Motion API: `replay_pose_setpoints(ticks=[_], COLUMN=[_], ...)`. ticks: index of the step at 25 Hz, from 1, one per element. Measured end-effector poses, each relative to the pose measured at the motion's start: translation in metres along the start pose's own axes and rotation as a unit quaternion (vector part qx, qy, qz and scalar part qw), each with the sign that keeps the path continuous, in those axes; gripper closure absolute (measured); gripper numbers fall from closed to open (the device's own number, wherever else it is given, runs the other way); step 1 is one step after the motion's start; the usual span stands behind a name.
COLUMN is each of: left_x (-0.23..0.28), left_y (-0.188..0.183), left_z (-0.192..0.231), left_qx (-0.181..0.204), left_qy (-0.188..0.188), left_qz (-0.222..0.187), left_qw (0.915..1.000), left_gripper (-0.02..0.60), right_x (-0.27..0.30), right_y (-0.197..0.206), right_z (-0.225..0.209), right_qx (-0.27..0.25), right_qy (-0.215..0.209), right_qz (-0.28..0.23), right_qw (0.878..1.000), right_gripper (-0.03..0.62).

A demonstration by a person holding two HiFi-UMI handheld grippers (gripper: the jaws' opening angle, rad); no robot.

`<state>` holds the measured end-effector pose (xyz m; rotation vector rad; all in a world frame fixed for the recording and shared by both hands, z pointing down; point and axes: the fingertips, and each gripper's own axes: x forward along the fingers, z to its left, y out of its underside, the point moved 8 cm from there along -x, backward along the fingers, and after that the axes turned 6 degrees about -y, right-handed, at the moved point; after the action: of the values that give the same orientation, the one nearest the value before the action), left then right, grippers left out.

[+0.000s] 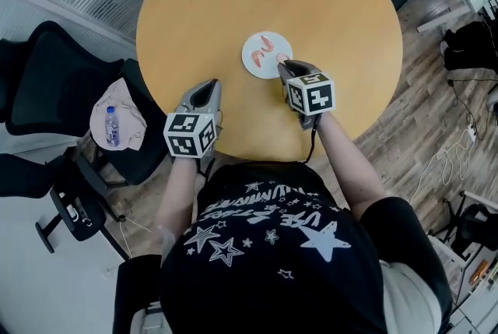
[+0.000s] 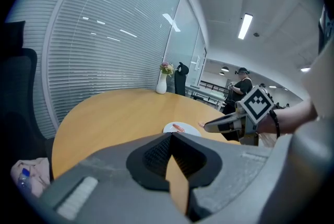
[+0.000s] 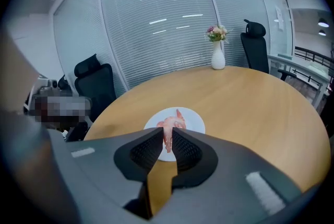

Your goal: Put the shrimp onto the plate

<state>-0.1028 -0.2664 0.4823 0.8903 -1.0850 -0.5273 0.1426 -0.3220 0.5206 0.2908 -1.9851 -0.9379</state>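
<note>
A small white plate (image 1: pixel 257 64) sits near the middle of the round wooden table (image 1: pixel 202 5), with a pink shrimp (image 1: pixel 262 43) lying on it. My right gripper (image 1: pixel 281 63) reaches over the plate's near right edge and is shut on a second shrimp (image 3: pixel 168 133), which hangs between its pads above the plate (image 3: pixel 190 124). My left gripper (image 1: pixel 212 86) hovers over the table's near edge, left of the plate, shut with nothing in it. The left gripper view shows the plate (image 2: pixel 188 130) beyond those meeting jaws, with the right gripper (image 2: pixel 204 126) at its side.
A white vase with flowers (image 3: pixel 217 56) stands at the table's far edge. Black office chairs (image 1: pixel 47 68) ring the table on the left; one holds a cloth and a water bottle (image 1: pixel 112 127). Cables lie on the wooden floor at right (image 1: pixel 451 161).
</note>
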Motion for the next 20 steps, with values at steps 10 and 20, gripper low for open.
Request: replay_pose_setpoints(ticks=[10, 20], left_x=[0.020, 0.031], left_y=[0.007, 0.011], left_z=[0.003, 0.002], left_qx=[-0.014, -0.020], left_qy=[-0.010, -0.013], left_qz=[0.021, 0.032], left_qw=[0.9996, 0.9992], left_gripper=[0.580, 0.580], right_x=[0.034, 0.061], right_y=[0.012, 0.014], right_z=[-0.013, -0.017], right_qx=[-0.024, -0.056], right_qy=[-0.004, -0.006], right_qz=[0.048, 0.085], right_qw=[0.999, 0.995], right_gripper=[0.537, 0.537])
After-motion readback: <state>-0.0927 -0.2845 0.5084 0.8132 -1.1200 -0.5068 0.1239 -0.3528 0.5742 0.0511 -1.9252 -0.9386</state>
